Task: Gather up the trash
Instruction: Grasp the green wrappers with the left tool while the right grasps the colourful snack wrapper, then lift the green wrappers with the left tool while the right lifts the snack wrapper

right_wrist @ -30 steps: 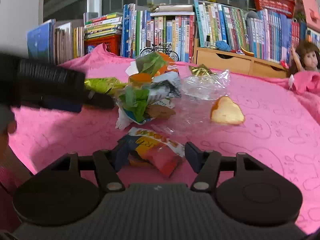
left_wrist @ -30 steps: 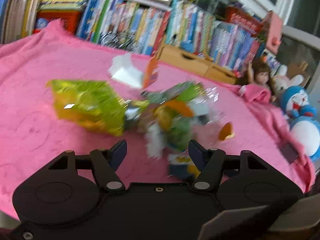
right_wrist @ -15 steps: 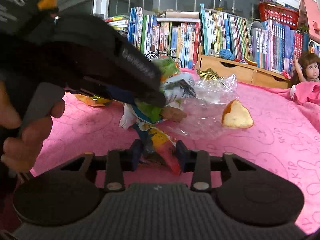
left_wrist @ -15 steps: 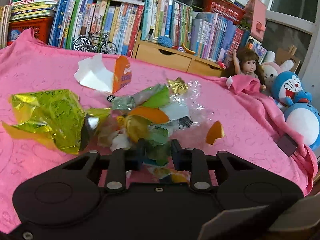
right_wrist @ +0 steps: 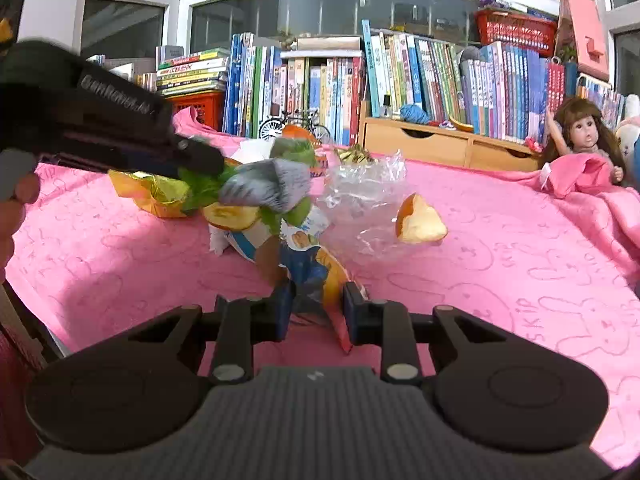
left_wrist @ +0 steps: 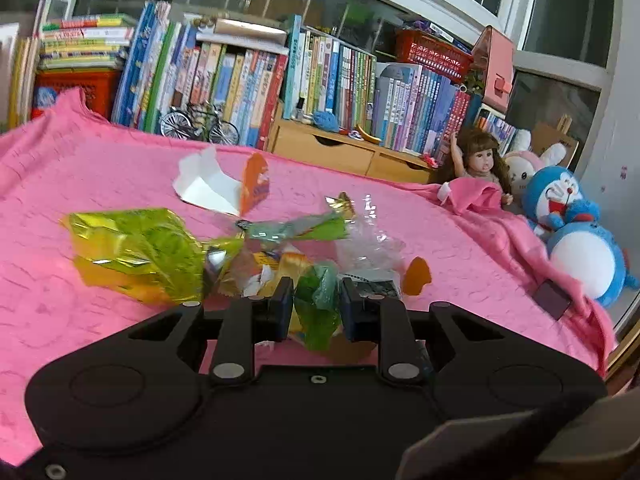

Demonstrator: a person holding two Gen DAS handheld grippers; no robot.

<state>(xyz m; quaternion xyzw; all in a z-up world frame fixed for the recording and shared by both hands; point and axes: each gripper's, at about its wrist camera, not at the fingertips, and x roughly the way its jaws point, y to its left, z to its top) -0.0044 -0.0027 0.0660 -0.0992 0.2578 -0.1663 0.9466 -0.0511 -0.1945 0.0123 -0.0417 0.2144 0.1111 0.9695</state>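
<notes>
Pink cloth cover point(left_wrist: 100, 184): soft, matt, faintly napped, printed with line-drawn rabbits. Yellow-green crinkled foil wrapper point(left_wrist: 136, 252): glossy, metallic sheen, sharp creases. Clear plastic film bag point(right_wrist: 364, 192): shiny, wrinkled, see-through. White folded paper carton point(left_wrist: 204, 184): matt, smooth, with a printed orange flap. Blue-and-orange printed snack packet point(right_wrist: 316, 272): slick plastic film. Pale wooden drawer unit point(right_wrist: 440, 144) along the cover's far edge: smooth, satin. Black gripper bodies: matt plastic, the right one ribbed.
</notes>
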